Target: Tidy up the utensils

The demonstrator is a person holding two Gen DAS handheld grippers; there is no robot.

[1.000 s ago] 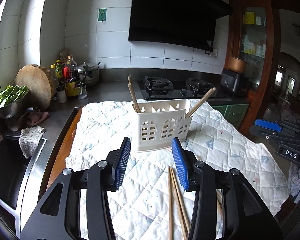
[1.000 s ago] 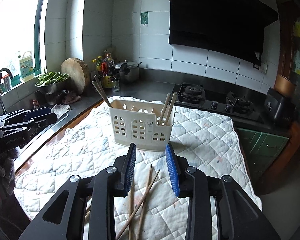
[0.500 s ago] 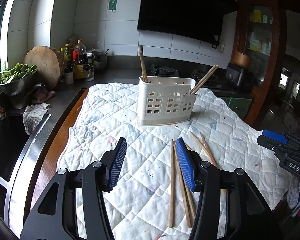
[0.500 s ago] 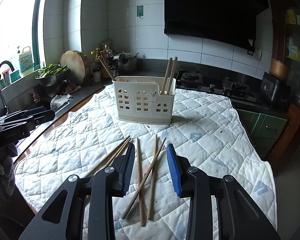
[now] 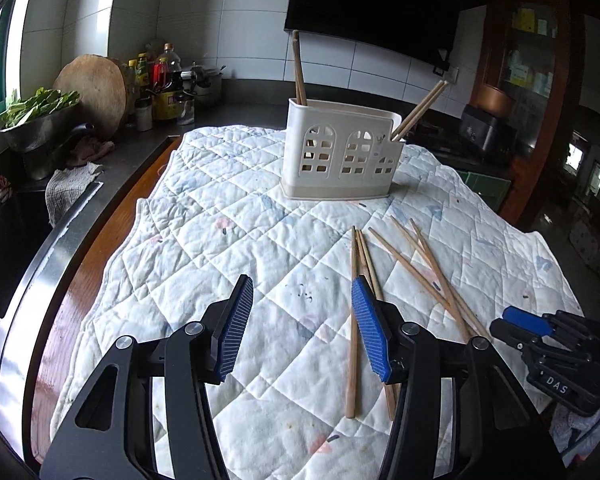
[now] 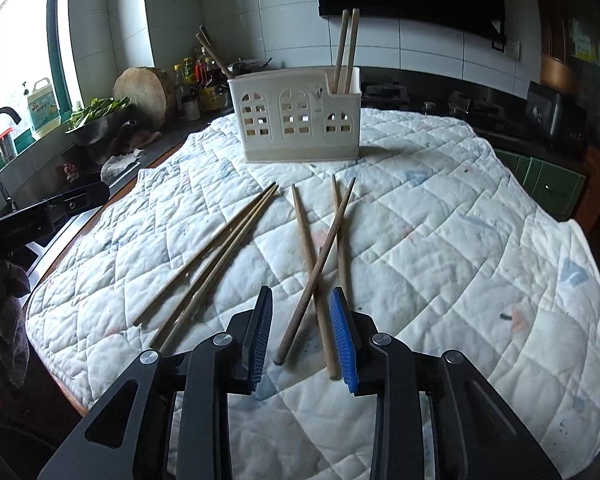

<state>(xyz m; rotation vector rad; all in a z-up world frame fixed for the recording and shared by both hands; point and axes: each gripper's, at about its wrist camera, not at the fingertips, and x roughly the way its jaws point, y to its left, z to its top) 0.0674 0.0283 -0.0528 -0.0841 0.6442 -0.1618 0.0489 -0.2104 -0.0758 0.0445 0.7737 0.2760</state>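
Both the left gripper (image 5: pixel 302 322) and the right gripper (image 6: pixel 302 334) are held apart and empty above the quilted cloth (image 6: pixel 440 216). Loose chopsticks (image 6: pixel 314 264) are scattered mid-cloth; the white utensil holder (image 6: pixel 295 114) is seen near its far edge.

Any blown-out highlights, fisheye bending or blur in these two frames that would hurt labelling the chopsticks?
Right wrist view: window blown out at left, loose chopsticks slightly soft. Left wrist view: counter edge curves strongly from fisheye, glare on the wood strip, chopsticks crisp. Corners of both are dark.
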